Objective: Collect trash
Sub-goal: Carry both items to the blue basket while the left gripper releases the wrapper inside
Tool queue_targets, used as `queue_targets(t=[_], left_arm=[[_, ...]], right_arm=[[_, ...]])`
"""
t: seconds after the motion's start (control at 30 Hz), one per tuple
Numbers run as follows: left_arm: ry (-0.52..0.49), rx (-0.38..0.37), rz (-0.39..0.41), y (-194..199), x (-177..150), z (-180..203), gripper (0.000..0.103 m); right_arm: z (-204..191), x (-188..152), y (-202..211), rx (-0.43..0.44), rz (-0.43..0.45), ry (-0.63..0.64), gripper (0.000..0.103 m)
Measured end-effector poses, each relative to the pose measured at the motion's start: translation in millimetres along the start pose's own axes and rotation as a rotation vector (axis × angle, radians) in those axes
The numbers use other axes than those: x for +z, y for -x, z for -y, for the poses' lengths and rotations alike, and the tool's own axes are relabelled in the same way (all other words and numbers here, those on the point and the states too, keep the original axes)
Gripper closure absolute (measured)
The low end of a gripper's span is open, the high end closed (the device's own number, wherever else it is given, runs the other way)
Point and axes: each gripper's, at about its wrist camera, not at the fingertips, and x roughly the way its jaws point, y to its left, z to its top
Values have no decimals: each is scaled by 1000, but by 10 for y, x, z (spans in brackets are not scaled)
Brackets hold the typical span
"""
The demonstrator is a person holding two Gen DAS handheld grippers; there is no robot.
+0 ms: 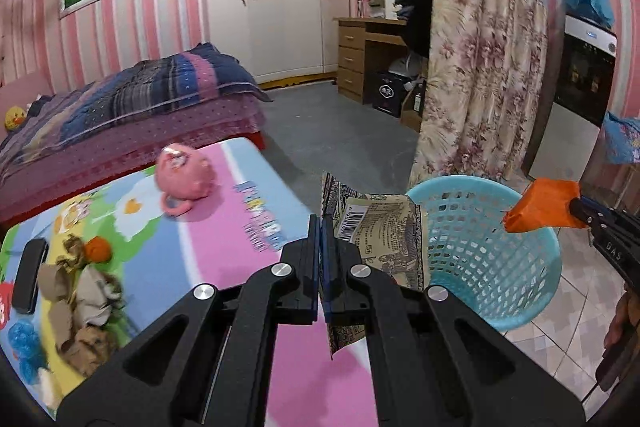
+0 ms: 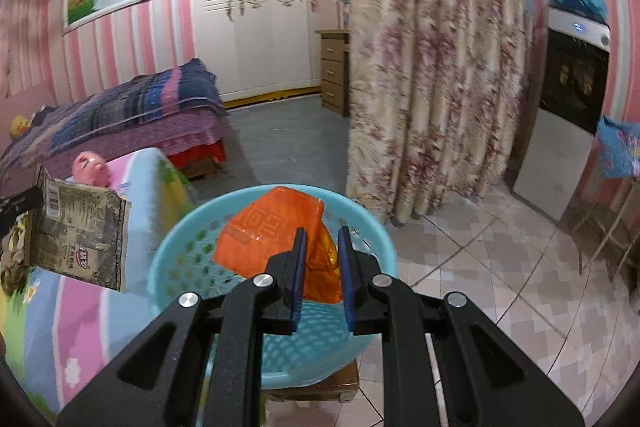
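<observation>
I had the left gripper [image 1: 322, 227] pinching the wrapper [image 1: 380, 239] beside the basket [image 1: 480, 267], the right gripper [image 2: 322, 239] clamping the orange packet [image 2: 272, 227] over it; I judged each should sit above the opening before letting go.

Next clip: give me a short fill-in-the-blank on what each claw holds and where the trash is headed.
1. The right claw is shut on a crumpled wrapper coloured ____.
2. The left claw grips a flat printed ____.
3. Both pieces hang near a perforated basket coloured ____.
4. On the mat lies a toy coloured ____.

Missing: orange; packet; light blue; pink
</observation>
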Motion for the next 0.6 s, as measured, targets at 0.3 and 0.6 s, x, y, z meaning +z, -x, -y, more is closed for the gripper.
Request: queue_targets(t=[0.3, 0.6], left_arm=[[-56, -24, -23, -438, 82, 519, 103], [-88, -54, -60, -835, 106, 810, 103]], right_arm=[[238, -117, -306, -5, -27, -23, 87], [309, -188, -434, -1, -47, -12, 87]])
